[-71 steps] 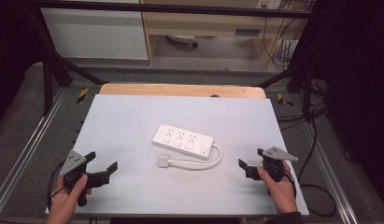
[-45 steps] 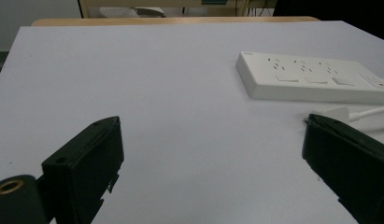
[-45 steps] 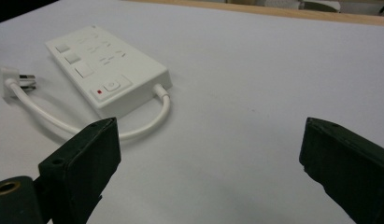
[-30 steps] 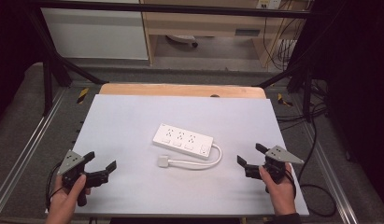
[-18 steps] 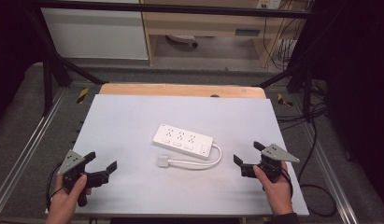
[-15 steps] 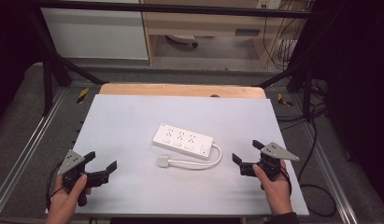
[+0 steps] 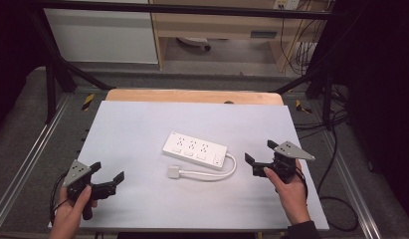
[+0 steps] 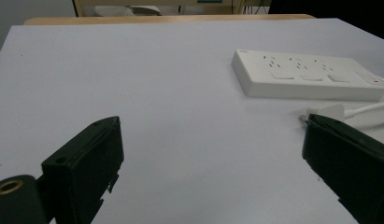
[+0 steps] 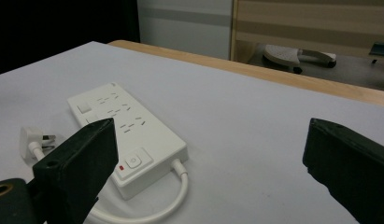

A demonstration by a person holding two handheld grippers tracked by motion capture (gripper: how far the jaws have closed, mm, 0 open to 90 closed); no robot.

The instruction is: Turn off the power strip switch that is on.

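White power strip (image 7: 194, 149) lies flat near the middle of the pale surface (image 7: 137, 124), long side running diagonally, w/ three socket groups on top and a switch w/ a small red light at the end nearest the right hand. Its white cord (image 7: 227, 169) leaves that end, loops round just beside the strip and ends in a white plug (image 7: 173, 172) lying flat in front of the strip, near it but apart. Right hand-held gripper (image 7: 261, 157) sits to the right of the strip, near the cord loop, jaws spread wide w/ nothing between, aimed at the strip's switch end. Left hand-held gripper (image 7: 106, 177) is well apart at the front-left corner, jaws also released and empty, pointing toward the plug. Wooden edge (image 7: 192, 95) runs along the far side of the surface.
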